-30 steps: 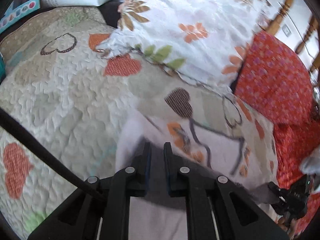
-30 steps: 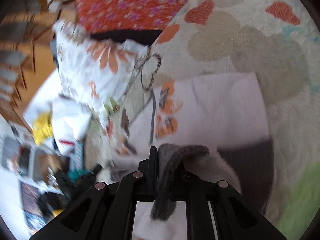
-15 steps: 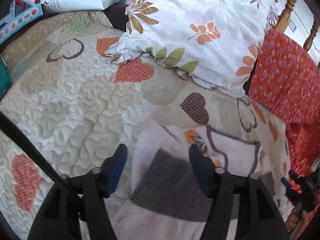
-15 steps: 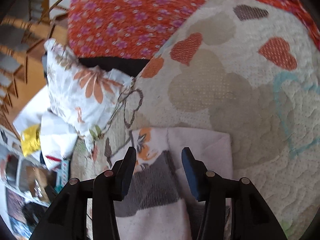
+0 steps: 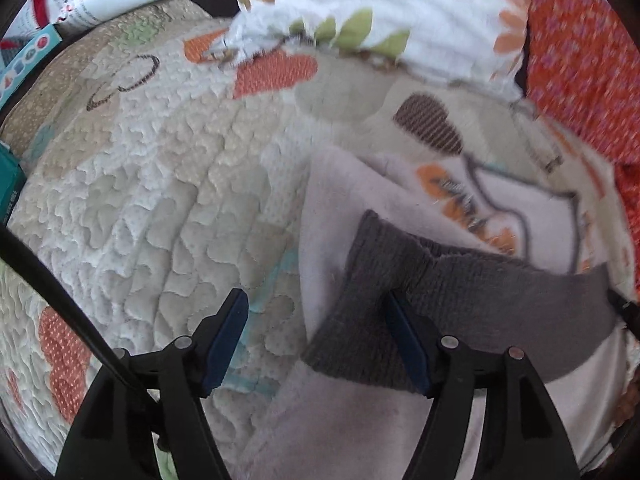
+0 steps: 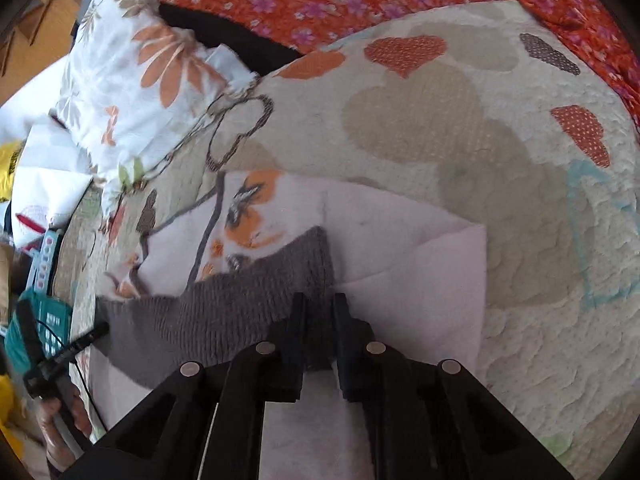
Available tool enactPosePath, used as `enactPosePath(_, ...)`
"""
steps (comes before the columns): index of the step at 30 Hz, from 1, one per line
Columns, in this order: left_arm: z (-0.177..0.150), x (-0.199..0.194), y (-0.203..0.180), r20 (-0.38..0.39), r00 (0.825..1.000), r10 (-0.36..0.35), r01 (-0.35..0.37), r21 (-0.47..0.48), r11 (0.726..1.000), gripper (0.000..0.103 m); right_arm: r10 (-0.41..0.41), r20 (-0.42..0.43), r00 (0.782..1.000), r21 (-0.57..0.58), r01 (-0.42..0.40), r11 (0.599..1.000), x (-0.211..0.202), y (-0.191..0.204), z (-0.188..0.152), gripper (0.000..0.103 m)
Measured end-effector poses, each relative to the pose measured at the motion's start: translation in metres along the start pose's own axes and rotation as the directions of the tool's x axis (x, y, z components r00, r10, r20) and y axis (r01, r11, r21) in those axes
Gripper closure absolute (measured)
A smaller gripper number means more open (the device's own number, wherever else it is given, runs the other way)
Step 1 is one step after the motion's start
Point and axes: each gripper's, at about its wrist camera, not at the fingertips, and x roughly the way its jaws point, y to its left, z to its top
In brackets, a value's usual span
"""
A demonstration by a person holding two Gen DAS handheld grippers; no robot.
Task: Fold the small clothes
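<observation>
A small pale pink garment with an orange and grey print and a grey ribbed hem band lies on the quilted bed. In the left wrist view my left gripper is open, its fingers wide apart over the garment's left edge, the right finger on the grey band. In the right wrist view my right gripper is shut on the end of the grey band, with the pink fabric folded beside it.
A heart-patterned quilt covers the bed. A white floral pillow and a red floral cloth lie at the back. A teal box and the left gripper's tip show at the left of the right wrist view.
Both grippers opened half a second ago and let go of the hem. The left stays open and has shifted left. The right has shut again on the end of the grey band.
</observation>
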Motion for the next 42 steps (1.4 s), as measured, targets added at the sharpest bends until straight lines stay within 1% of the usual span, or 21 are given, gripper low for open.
enactPosePath(2, 0.003, 0.002, 0.000, 0.008, 1.000, 0.008, -0.007, -0.013, 1.000, 0.032, -0.034, 0.013, 0.999, 0.015, 0.034, 0.999, 0.000, -0.005, 0.003, 0.089)
enactPosePath(5, 0.007, -0.006, -0.001, 0.020, 1.000, 0.015, -0.015, -0.022, 1.000, 0.032, -0.045, 0.029, 0.999, 0.011, 0.045, 0.999, -0.004, -0.007, 0.005, 0.089)
enactPosePath(9, 0.006, -0.034, 0.003, 0.093, 0.996, -0.012, 0.017, -0.050, 0.999, 0.032, -0.025, 0.085, 0.996, 0.041, 0.022, 0.999, -0.027, -0.010, 0.009, 0.086)
enactPosePath(13, -0.004, -0.078, 0.015, 0.212, 0.977, 0.009, 0.008, -0.079, 0.997, 0.031, -0.002, 0.149, 0.989, 0.052, -0.006, 0.999, -0.059, -0.010, 0.005, 0.078)
enactPosePath(16, -0.021, -0.110, 0.030, 0.290, 0.955, 0.068, -0.034, -0.119, 0.992, 0.021, 0.017, 0.151, 0.988, 0.039, -0.023, 0.999, -0.072, -0.007, -0.005, 0.077)
enactPosePath(17, -0.031, -0.124, 0.038, 0.321, 0.943, 0.093, -0.048, -0.143, 0.989, 0.014, 0.023, 0.147, 0.989, 0.029, -0.027, 0.999, -0.076, -0.005, -0.011, 0.077)
enactPosePath(18, -0.035, -0.131, 0.042, 0.335, 0.937, 0.102, -0.053, -0.153, 0.987, 0.010, 0.030, 0.139, 0.990, 0.016, -0.033, 0.999, -0.080, -0.002, -0.017, 0.077)
enactPosePath(20, -0.050, -0.148, 0.053, 0.369, 0.919, 0.135, -0.077, -0.169, 0.983, 0.006, 0.049, 0.131, 0.990, -0.018, -0.047, 0.999, -0.089, 0.003, -0.032, 0.077)
enactPosePath(22, -0.061, -0.150, 0.061, 0.367, 0.913, 0.176, -0.119, -0.171, 0.978, 0.006, 0.057, 0.116, 0.992, -0.052, -0.051, 0.997, -0.092, 0.008, -0.045, 0.077)
enactPosePath(23, -0.069, -0.149, 0.064, 0.352, 0.915, 0.196, -0.143, -0.170, 0.975, 0.006, 0.059, 0.096, 0.994, -0.080, -0.052, 0.995, -0.093, 0.011, -0.056, 0.077)
enactPosePath(25, -0.082, -0.139, 0.068, 0.308, 0.935, 0.176, -0.129, -0.169, 0.977, 0.006, 0.048, 0.058, 0.997, -0.120, -0.041, 0.992, -0.089, 0.015, -0.073, 0.077)
enactPosePath(26, -0.090, -0.128, 0.072, 0.258, 0.957, 0.134, -0.089, -0.178, 0.980, 0.006, 0.043, 0.041, 0.998, -0.132, -0.037, 0.991, -0.086, 0.016, -0.080, 0.077)
enactPosePath(27, -0.096, -0.119, 0.073, 0.221, 0.970, 0.096, -0.055, -0.187, 0.981, 0.006, 0.043, 0.024, 0.999, -0.138, -0.039, 0.990, -0.083, 0.016, -0.086, 0.077)
enactPosePath(29, -0.101, -0.100, 0.071, 0.160, 0.987, 0.024, 0.008, -0.196, 0.981, 0.006, 0.035, -0.022, 0.999, -0.152, -0.038, 0.988, -0.075, 0.016, -0.097, 0.077)
enactPosePath(31, -0.104, -0.083, 0.064, 0.121, 0.993, 0.011, 0.010, -0.172, 0.985, 0.006, -0.004, -0.063, 0.998, -0.171, -0.006, 0.985, -0.065, 0.015, -0.107, 0.077)
enactPosePath(33, -0.106, -0.072, 0.057, 0.098, 0.991, 0.086, -0.073, -0.130, 0.989, 0.006, -0.059, -0.069, 0.996, -0.196, 0.044, 0.980, -0.060, 0.012, -0.114, 0.078)
enactPosePath(34, -0.106, -0.065, 0.054, 0.075, 0.988, 0.136, -0.127, -0.106, 0.986, 0.006, -0.064, -0.061, 0.996, -0.201, 0.051, 0.978, -0.061, 0.011, -0.114, 0.078)
enactPosePath(35, -0.107, -0.057, 0.053, 0.046, 0.986, 0.158, -0.153, -0.094, 0.984, 0.006, -0.067, -0.053, 0.996, -0.188, 0.056, 0.981, -0.065, 0.008, -0.115, 0.078)
enactPosePath(39, -0.111, -0.056, 0.067, 0.035, 0.995, 0.096, -0.089, -0.168, 0.982, 0.007, -0.037, -0.035, 0.999, -0.120, 0.032, 0.992, -0.074, -0.005, -0.116, 0.078)
enactPosePath(40, -0.111, -0.058, 0.069, 0.040, 0.995, 0.087, -0.079, -0.179, 0.981, 0.009, -0.028, -0.029, 0.999, -0.109, 0.025, 0.994, -0.077, -0.007, -0.116, 0.078)
enactPosePath(42, -0.112, -0.064, 0.075, 0.060, 0.996, 0.059, -0.045, -0.208, 0.977, 0.020, -0.023, 0.011, 1.000, -0.099, 0.024, 0.995, -0.086, -0.007, -0.114, 0.077)
